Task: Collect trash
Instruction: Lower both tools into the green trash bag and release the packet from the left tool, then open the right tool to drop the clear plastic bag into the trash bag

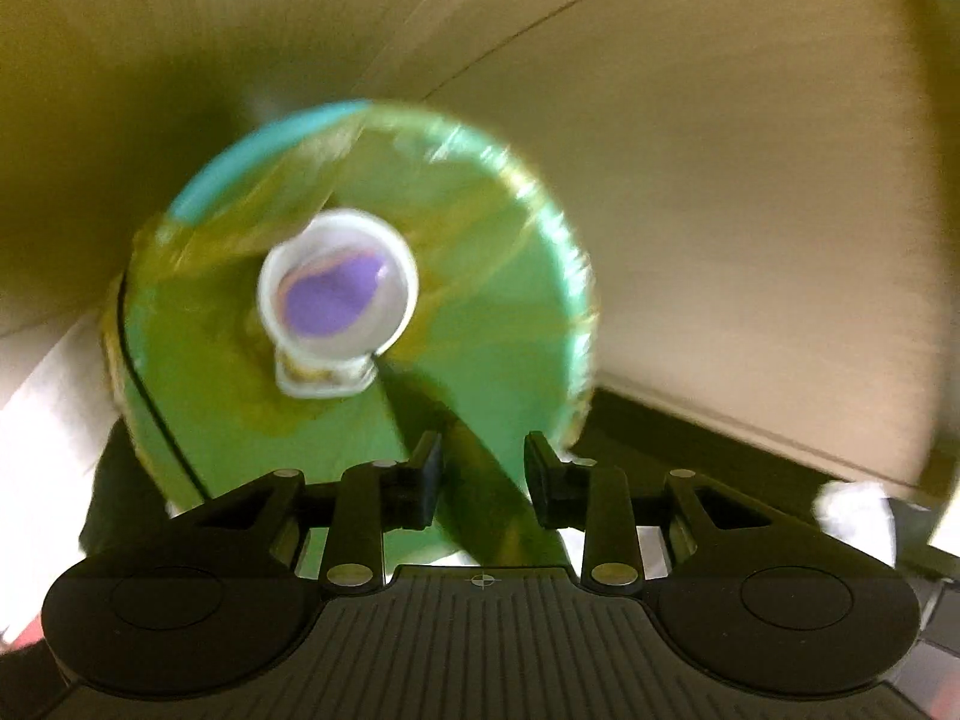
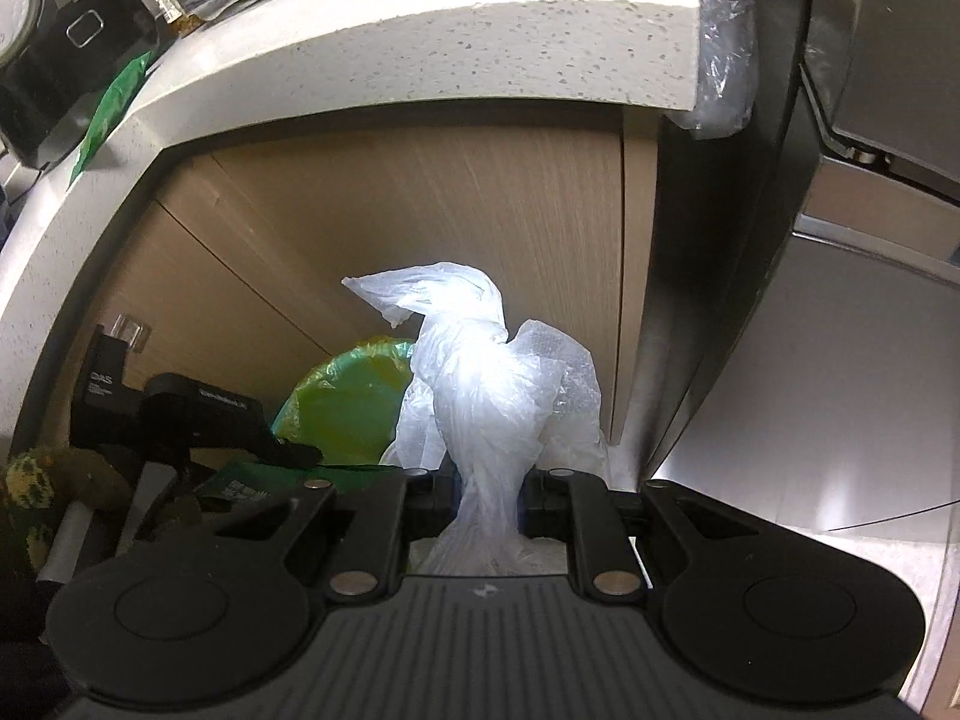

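Two claws work below the counter (image 2: 360, 66). The right claw (image 2: 486, 495) clamps a clear bag (image 2: 474, 384) rising ahead of it. The left claw (image 1: 483, 477) pinches a green plate's (image 1: 480, 276) edge; a blurred white cup (image 1: 339, 291) sits on the plate.
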The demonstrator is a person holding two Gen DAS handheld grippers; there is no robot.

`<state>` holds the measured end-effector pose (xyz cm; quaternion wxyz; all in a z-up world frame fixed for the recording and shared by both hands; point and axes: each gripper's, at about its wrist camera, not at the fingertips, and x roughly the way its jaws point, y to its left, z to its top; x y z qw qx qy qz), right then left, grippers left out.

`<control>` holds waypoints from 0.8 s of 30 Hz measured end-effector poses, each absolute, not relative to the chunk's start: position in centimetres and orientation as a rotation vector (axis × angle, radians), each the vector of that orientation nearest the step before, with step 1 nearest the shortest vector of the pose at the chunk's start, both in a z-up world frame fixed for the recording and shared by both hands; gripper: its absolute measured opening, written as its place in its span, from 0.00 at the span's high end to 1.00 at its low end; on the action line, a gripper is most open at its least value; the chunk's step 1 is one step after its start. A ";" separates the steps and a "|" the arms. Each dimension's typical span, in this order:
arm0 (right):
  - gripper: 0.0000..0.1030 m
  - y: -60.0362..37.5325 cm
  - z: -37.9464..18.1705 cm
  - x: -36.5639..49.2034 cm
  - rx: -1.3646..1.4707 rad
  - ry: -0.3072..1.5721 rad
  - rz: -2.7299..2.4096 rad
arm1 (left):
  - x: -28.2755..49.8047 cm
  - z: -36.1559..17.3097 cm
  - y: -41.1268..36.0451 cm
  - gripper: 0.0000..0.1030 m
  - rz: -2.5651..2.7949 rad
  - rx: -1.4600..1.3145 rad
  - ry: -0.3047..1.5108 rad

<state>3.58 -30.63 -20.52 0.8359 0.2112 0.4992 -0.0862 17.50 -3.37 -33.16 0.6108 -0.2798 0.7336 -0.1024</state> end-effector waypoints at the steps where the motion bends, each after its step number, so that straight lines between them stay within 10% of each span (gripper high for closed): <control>1: 0.86 -30.6 -20.5 3.7 0.444 1.058 -0.180 | 17.5 -32.6 -3.2 0.68 -0.248 -0.657 1.666; 24: 0.86 -23.1 -21.1 11.2 0.348 1.153 0.090 | 14.8 -18.1 -0.6 0.68 -0.552 -0.410 1.251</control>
